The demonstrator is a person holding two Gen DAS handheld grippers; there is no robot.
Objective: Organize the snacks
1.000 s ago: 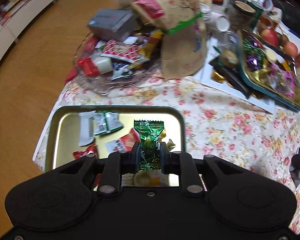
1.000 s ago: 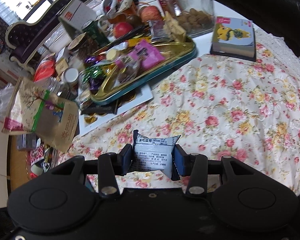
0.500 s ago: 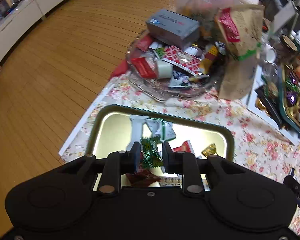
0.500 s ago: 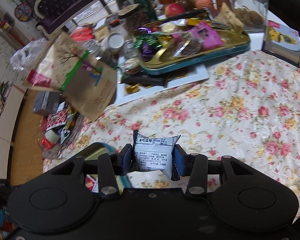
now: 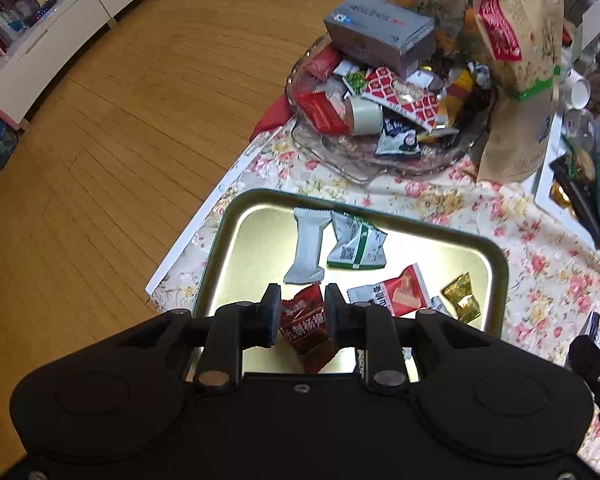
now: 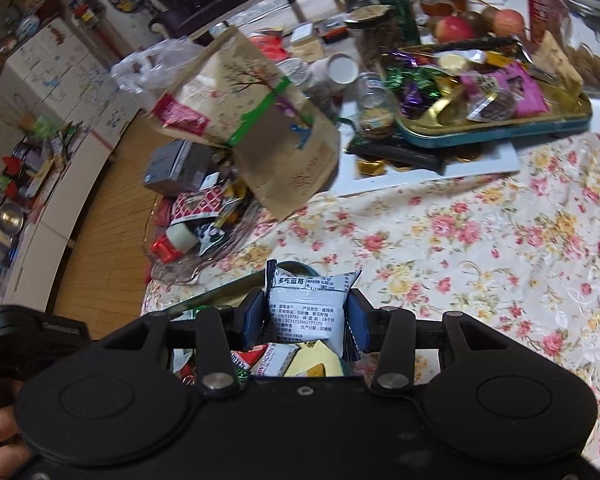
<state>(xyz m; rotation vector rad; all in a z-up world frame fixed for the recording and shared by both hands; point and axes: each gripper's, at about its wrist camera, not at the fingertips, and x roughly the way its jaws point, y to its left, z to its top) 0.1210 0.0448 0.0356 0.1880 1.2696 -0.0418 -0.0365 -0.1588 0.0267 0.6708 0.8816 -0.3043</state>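
**Both grippers over the gold tray, one empty, one loaded**

The left gripper hangs above the shallow gold metal tray with a dark green rim, its fingers parted and holding nothing. Seen in the gap between them, lying on the tray below, is a dark red snack packet with white lettering; whether the pads touch it I cannot tell. Just ahead of the fingertips lie a plain silver-grey wrapper and a white-and-green sachet, side by side. Ahead and to the right sit a red-and-white packet and a small gold foil sweet.

The right gripper is clamped on a white pillow-shaped packet printed with dark text, held upright over the near corner of the same tray. Beneath it more wrappers show, partly hidden by the gripper body.

Beyond the left gripper a clear glass dish is heaped with mixed snacks, a grey cardboard box perched on top. To its right a brown paper bag with a green band leans over the dish rim. Far ahead of the right gripper a teal-rimmed gold platter holds purple, green and pink sweets, with red apples behind it. A floral tablecloth covers the table between.
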